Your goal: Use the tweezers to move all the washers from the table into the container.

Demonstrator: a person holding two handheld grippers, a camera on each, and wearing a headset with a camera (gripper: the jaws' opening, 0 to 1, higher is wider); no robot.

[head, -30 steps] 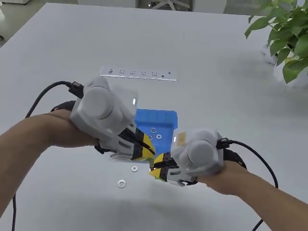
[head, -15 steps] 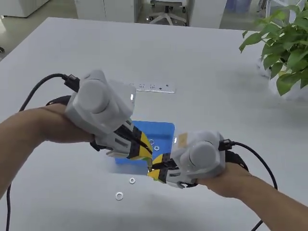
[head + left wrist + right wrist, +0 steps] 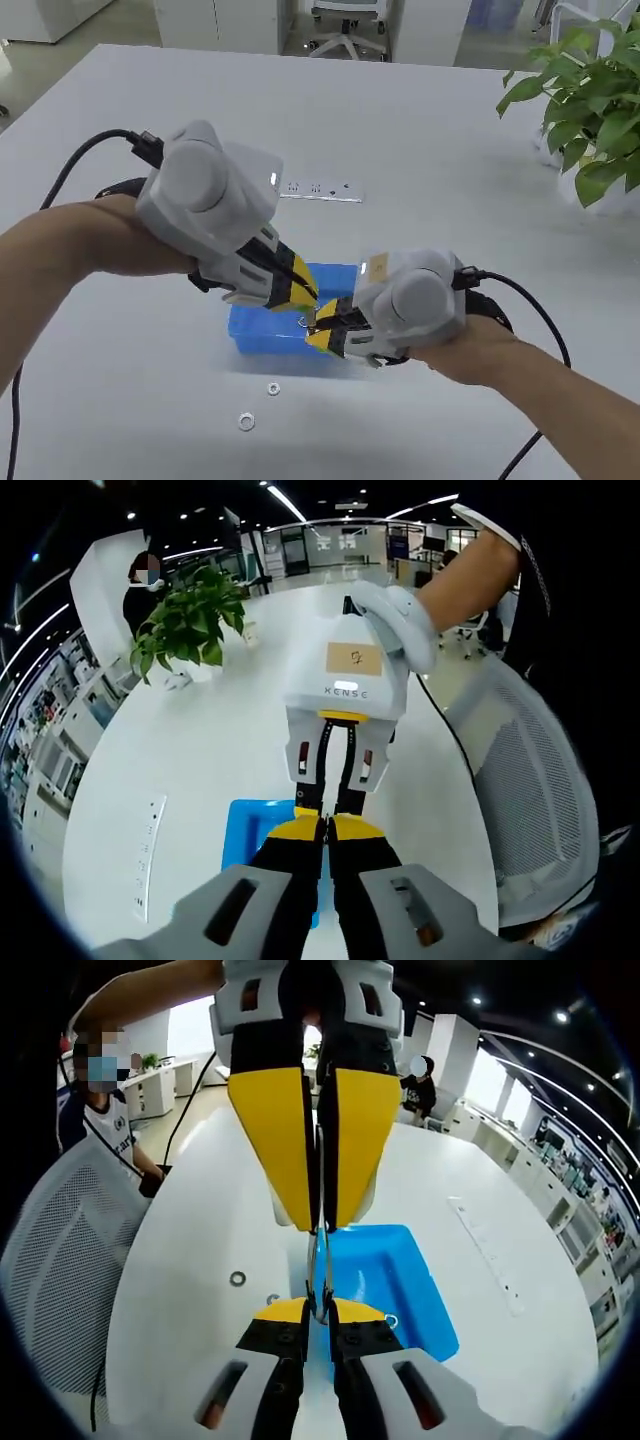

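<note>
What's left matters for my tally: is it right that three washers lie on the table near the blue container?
Not three: the head view shows two washers lying on the table near the blue container.

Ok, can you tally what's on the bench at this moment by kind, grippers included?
Small silver metal washers lying loose: 2
Blue rectangular plastic container: 1
Thin metal tweezers: 1
White power strip: 1
Green leafy plant: 1
Grippers, left gripper and right gripper: 2
Total: 8
</note>
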